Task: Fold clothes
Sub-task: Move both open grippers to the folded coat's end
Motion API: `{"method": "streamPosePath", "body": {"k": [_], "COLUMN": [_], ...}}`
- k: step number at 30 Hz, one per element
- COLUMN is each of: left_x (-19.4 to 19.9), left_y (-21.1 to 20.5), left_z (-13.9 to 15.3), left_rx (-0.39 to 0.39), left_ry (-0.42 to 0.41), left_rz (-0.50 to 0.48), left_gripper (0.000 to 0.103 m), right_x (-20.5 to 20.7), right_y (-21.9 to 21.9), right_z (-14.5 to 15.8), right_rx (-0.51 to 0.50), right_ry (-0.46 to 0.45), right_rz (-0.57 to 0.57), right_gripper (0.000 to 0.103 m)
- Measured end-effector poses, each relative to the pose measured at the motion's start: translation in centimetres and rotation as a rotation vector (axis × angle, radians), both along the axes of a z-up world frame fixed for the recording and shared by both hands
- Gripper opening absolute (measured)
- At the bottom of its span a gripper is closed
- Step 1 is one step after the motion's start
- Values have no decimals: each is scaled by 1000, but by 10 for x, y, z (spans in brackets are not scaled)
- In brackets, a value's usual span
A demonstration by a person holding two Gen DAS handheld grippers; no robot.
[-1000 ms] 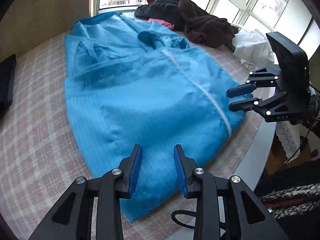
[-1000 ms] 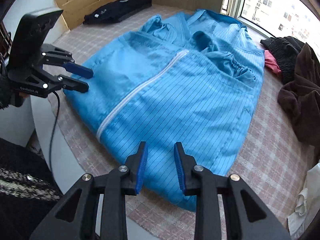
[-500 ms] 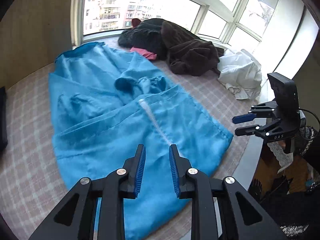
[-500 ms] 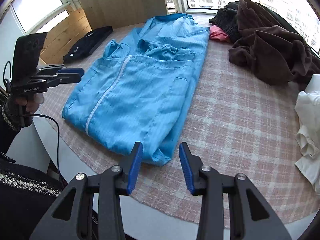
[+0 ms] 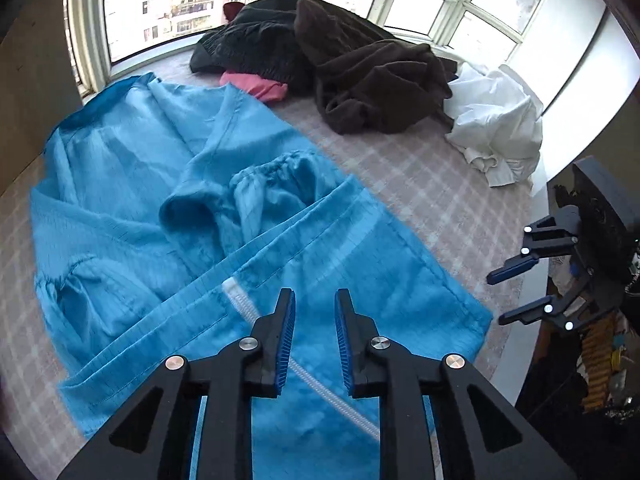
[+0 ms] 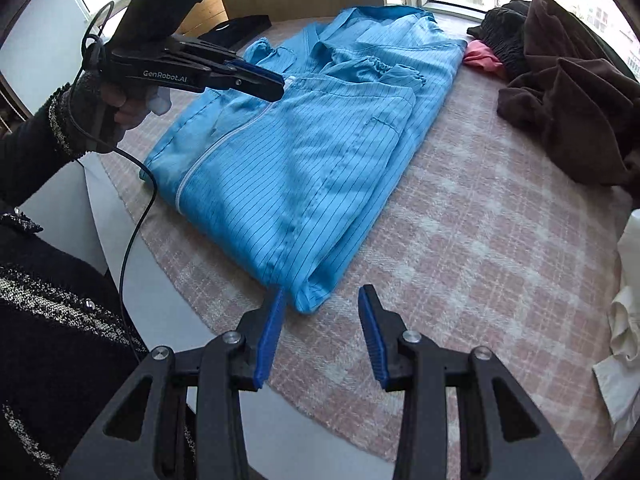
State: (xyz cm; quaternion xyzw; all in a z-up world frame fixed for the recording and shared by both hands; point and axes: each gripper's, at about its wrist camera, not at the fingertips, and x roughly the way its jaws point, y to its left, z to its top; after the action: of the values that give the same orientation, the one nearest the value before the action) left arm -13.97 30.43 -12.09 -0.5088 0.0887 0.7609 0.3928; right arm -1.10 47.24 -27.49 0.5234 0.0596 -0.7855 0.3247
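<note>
A blue striped jacket [image 5: 120, 240] [image 6: 300, 160] lies on a pink plaid cloth [image 6: 460, 240], sleeves folded inward, white zipper [image 5: 240, 300] [image 6: 216, 148] facing up. My left gripper [image 5: 316, 300] [image 6: 278, 87] hovers over the zipper's upper part, open by a narrow gap with nothing between its fingers. My right gripper [image 6: 322, 296] [image 5: 496, 299] stands open and low at the jacket's near hem corner, which lies just ahead of the gap between its blue pads. A person's hand [image 6: 120, 108] holds the left gripper.
A pile of brown and black clothes [image 5: 380, 80] [image 6: 568, 92] with a pink item [image 5: 256, 86] sits by the windows. A white garment [image 5: 496, 128] [image 6: 624, 320] lies at the right. A black folded garment [image 6: 236, 26] is far left. The table's white rim [image 6: 280, 432] runs close below the right gripper.
My left gripper has moved forward over the jacket toward the zipper top, its gap narrowing. My right gripper has pulled away to the hem corner and opened wider.
</note>
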Motion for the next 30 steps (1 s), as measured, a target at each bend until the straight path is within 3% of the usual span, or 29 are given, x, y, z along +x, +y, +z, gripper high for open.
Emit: {"method": "streamPosePath", "body": {"k": [4, 6, 8, 9, 11, 14, 20, 23, 26, 27, 30], "left_x": [-5, -12, -20, -25, -31, -18, 33, 50, 64, 70, 85], "left_y": [38, 52, 54, 49, 37, 17, -55, -99, -141, -153, -179], "left_z": [-6, -22, -42, -46, -41, -20, 7, -12, -41, -46, -37], "left_rx": [13, -57, -156, -136, -93, -75, -9, -34, -85, -88, -54], "left_ry": [-64, -58, -23, -38, -68, -9, -1, -48, -91, -85, -50], "left_rz": [-108, -120, -100, -86, -40, -12, 30, 131, 239, 264, 324], "left_gripper": [21, 24, 20, 19, 18, 19, 26, 26, 26, 21, 21], "right_x": [-14, -19, -15, -11, -5, -7, -24, -40, -45, -45, -38], "right_y": [-25, -26, -23, -20, -14, -6, -45, -65, -66, -65, -56], "right_z": [-17, -26, -30, -29, -27, -12, 16, 1, -26, -29, -19], "right_rx": [-24, -38, -44, -28, -1, -12, -33, 32, 142, 164, 174], "right_ry": [-47, -101, -154, -172, -198, -144, 91, 111, 50, 37, 37], "right_rz": [143, 167, 194, 203, 215, 161, 155, 152, 164, 162, 131], "right_gripper": [38, 38, 38, 38, 38, 38, 38, 38, 38, 38, 38]}}
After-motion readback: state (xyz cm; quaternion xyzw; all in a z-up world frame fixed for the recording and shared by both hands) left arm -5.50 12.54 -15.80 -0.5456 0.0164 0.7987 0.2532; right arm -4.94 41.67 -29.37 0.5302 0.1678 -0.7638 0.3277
